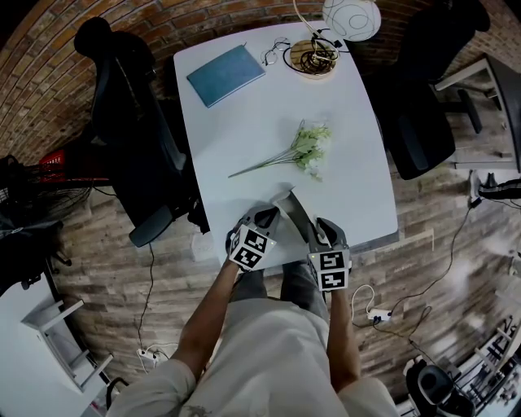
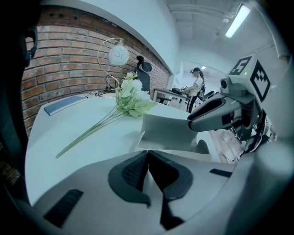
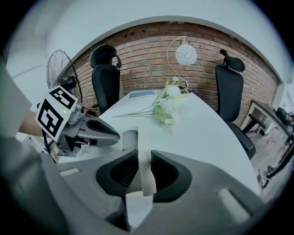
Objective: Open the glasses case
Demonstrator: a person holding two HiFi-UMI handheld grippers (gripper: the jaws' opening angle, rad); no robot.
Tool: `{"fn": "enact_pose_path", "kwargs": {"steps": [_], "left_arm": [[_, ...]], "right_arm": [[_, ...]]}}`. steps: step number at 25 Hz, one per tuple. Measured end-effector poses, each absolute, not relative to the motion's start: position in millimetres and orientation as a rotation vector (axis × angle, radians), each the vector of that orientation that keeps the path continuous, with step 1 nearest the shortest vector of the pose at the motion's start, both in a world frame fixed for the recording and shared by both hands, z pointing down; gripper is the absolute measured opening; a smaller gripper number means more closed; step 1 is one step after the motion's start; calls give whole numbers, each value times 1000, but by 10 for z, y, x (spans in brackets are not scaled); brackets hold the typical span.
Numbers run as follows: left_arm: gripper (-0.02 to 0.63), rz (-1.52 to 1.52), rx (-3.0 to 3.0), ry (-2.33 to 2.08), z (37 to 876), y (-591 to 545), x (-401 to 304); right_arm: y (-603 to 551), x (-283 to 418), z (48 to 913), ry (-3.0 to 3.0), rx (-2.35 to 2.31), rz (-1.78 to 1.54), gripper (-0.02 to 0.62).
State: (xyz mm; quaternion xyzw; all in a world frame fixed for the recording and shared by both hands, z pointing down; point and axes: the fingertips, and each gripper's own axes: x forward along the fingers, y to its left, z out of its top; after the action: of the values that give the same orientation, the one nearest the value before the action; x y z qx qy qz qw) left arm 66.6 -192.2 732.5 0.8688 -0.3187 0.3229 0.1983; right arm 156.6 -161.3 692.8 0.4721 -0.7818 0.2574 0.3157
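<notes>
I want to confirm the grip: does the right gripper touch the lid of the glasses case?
Touching. In the right gripper view the lid stands between the right gripper's pads, both pressed on it, no gap.

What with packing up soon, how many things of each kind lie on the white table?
notebook: 1
flowers, bunch: 1
case: 1
lamp: 1
bowl of cables: 1
Total: 5
A small wiry thing beside the bowl is too unclear to count.
</notes>
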Motion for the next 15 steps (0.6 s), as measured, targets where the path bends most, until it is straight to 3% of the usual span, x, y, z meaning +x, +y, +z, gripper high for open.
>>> {"fn": "enact_pose_path", "kwargs": {"steps": [15], "left_arm": [[8, 904, 2427, -899, 7326, -1927, 662]], "right_arm": [[-1672, 1604, 6893, -2054, 1279, 706, 72]]}}
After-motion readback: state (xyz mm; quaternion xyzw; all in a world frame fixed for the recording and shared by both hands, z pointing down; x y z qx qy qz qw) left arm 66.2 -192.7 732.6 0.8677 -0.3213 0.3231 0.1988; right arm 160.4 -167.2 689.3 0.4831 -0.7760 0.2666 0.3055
